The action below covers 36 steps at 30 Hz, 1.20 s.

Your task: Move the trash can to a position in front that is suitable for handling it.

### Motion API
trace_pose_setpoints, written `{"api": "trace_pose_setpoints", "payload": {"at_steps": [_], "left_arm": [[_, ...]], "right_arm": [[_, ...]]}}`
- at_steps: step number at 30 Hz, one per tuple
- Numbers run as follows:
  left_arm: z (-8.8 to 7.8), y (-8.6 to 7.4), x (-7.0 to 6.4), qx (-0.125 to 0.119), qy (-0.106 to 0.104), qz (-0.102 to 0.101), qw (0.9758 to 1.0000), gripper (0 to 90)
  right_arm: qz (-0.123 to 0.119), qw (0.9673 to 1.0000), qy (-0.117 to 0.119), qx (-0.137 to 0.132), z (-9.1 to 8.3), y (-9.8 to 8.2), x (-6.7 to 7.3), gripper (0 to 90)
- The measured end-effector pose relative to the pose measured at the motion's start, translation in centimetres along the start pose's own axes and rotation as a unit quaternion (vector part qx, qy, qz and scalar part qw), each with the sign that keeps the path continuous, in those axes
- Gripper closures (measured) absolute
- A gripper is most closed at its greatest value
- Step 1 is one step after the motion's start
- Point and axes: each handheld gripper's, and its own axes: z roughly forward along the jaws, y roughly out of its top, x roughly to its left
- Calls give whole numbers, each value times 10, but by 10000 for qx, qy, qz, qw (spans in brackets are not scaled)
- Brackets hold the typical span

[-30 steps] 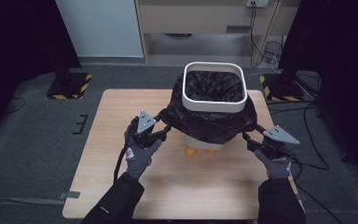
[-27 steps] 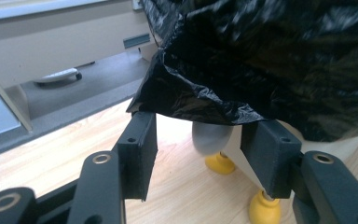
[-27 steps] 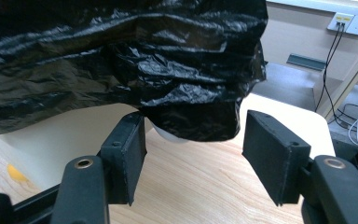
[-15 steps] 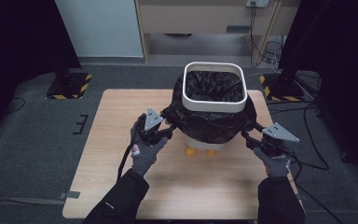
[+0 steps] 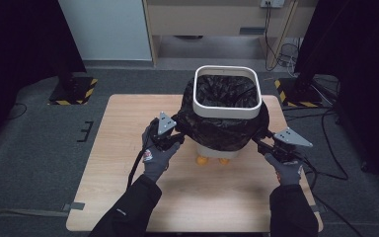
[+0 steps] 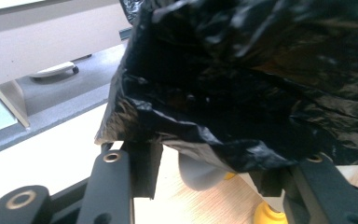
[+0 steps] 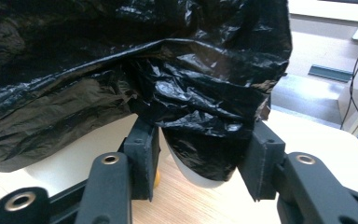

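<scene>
The bin [image 5: 227, 106] stands near the far edge of the desk [image 5: 123, 128], right of centre, on small orange feet [image 5: 203, 160]. A black bag [image 5: 217, 129] lines it and hangs down over the outside below the white rim. Treat the bag as thin, soft and slippery film: it weighs almost nothing, bunches easily and tears if pulled hard over the rim. The bin itself is likely light and may shift.

Take hold at the hanging hem, one side each. Your left gripper [image 5: 173, 139] and right gripper [image 5: 260, 144] have just been closing, with the hem between each pair of jaws [image 6: 200, 149] [image 7: 205, 154]. The jaws remain partly apart and do not yet pinch the film. Gather a thick fold before pulling.
</scene>
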Motion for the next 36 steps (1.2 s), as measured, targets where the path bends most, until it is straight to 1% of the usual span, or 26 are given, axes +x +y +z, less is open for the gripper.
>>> {"api": "trace_pose_setpoints", "payload": {"at_steps": [3,6,7,8,13,14,16,18,22,23,24,25,26,29,30,32,33,34,35,36], "left_arm": [[0,0,-1,-10,-33,47,10000,566],[0,0,-2,-6,-61,27,10000,623],[0,0,-2,3,-68,26,10000,625],[-1,0,-2,5,-82,22,10000,629],[-3,1,-2,12,-122,6,9999,643],[-3,1,-2,12,-122,6,9999,644],[-4,2,-3,14,-123,9,9999,646],[-5,2,-3,13,-117,5,9999,647],[-8,2,-1,5,-119,-58,9999,647],[-10,0,0,-13,-113,-79,9999,647],[-10,0,0,-13,-113,-79,9999,647],[-14,-2,2,-36,-110,-106,9999,647],[-16,-3,3,-45,-108,-126,9999,647],[-24,-7,5,-72,-91,-166,9998,647],[-26,-8,6,-77,-86,-180,9998,647],[-32,-10,7,-88,-76,-194,9997,647],[-34,-11,8,-87,-63,-200,9997,647],[-37,-12,8,-86,-52,-216,9997,647],[-39,-13,9,-79,-50,-240,9997,647],[-42,-14,10,-81,-34,-263,9996,647]], "right_arm": [[-8,10000,42,-33,2,0,1,571],[-3,10000,72,-66,2,-1,1,588],[-14,9999,85,-75,2,-2,1,591],[44,9999,98,-76,1,-2,1,595],[34,9998,168,-133,0,-5,2,626],[75,9997,169,-145,0,-5,4,630],[23,9997,187,-148,0,-5,4,637],[45,9997,207,-137,-2,-4,5,643],[-1,9996,254,-157,-3,-3,8,648],[35,9995,285,-134,-4,-3,10,649],[-8,9994,302,-138,-4,-3,11,650],[15,9994,327,-123,-4,-2,13,651],[-53,9993,350,-113,-4,-2,14,652],[-44,9990,421,-114,-5,-1,21,653],[-117,9989,445,-111,-5,-1,22,653],[-68,9988,478,-105,-5,0,28,654],[-114,9986,501,-92,-6,0,29,654],[-59,9986,520,-98,-6,1,32,654],[-75,9985,538,-106,-5,1,35,655],[-144,9983,561,-88,-6,1,36,655]]}}
